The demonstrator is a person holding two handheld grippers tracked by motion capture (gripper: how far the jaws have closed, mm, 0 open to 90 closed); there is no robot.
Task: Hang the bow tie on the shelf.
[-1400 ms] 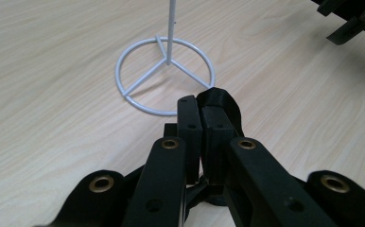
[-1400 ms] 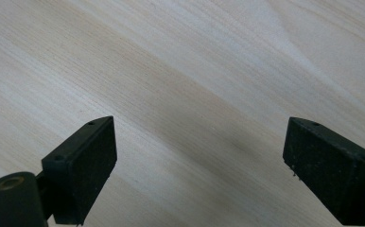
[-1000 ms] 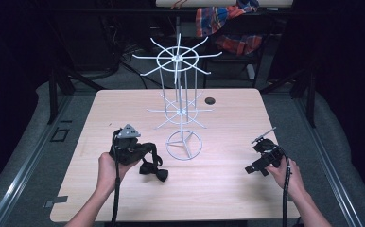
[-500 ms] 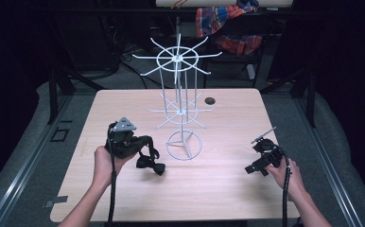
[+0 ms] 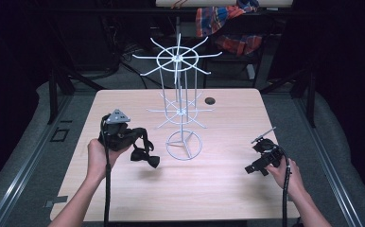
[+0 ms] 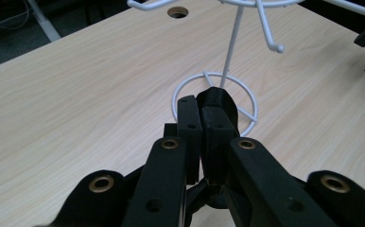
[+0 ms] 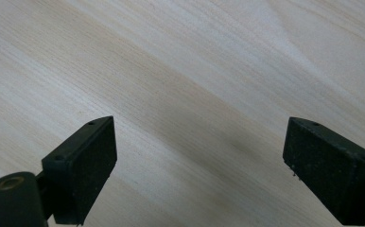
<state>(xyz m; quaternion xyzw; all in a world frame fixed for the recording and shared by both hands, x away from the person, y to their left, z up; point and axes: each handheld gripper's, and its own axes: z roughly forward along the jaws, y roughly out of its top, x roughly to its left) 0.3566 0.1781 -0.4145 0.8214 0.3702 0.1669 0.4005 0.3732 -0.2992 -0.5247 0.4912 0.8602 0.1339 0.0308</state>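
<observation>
A black bow tie (image 5: 146, 157) hangs just above the wooden table (image 5: 218, 189), left of the rack's base. My left gripper (image 5: 136, 137) is shut on its strap (image 6: 217, 100), and in the left gripper view the jaws (image 6: 202, 109) point at the rack's base ring (image 6: 185, 90). A white wire rack (image 5: 177, 57) with hooked arms stands mid-table on that ring base (image 5: 184, 144). My right gripper (image 5: 252, 169) rests low near the table's right side. Its jaws (image 7: 199, 156) are wide open over bare wood, with nothing between them.
A dark round cable hole (image 5: 210, 100) sits in the table behind the rack. The rack's lower hooks (image 6: 278, 47) reach out above the table near the bow tie. Plaid cloth (image 5: 228, 28) hangs beyond the far edge. Dark floor surrounds the table.
My left gripper has risen and drifted slightly away from the front edge, lifting the bow tie off the table. The right gripper has stayed put.
</observation>
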